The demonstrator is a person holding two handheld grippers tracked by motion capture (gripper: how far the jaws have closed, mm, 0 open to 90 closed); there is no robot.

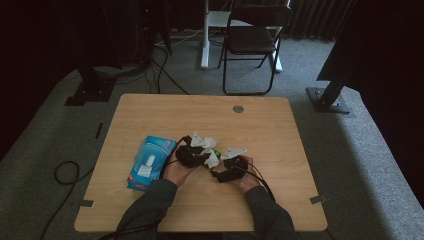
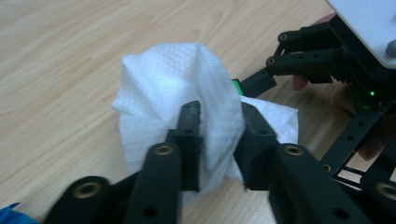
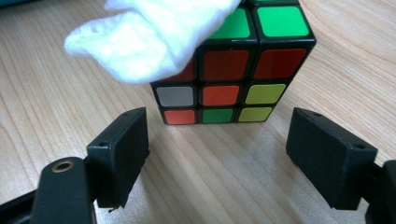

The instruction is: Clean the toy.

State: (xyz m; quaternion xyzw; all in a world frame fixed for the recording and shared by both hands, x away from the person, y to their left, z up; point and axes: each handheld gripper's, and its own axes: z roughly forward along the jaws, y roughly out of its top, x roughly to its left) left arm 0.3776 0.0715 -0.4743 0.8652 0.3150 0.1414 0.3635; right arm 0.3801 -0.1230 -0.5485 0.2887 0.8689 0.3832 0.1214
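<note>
Grey carpet surrounds your wooden worktop point(image 1: 150, 115), with a folding chair point(image 1: 252, 37) beyond its far edge and dark stands to either side. Your two hands meet near the middle of the worktop, and a blue wipes pack point(image 1: 150, 162) lies just to the left of your left hand. Your left claw point(image 2: 219, 121) has a white wipe point(image 2: 177, 84) bunched between its two black fingers point(image 2: 189, 126); the jaws are narrowly apart and the cloth fills the gap and spills out over both, so you cannot tell from the left gripper view whether the pads truly press on it. The wipe rests on the worktop and drapes forward toward your right claw point(image 3: 217, 135), whose jaws stand wide apart with nothing between them. Right ahead of that claw sits a cube point(image 3: 233, 70), flat on the worktop, lying just beyond the fingertips and centred on the gap between them, not touched by either pad point(image 3: 123, 140). Its near face shows red, orange, white, green and yellow squares, and its top shows green. A flap of the wipe hangs over the cube's upper left corner, touching it. In the high view the white cloth lies between your two claws, with a bit of the cube's green showing beside it.
</note>
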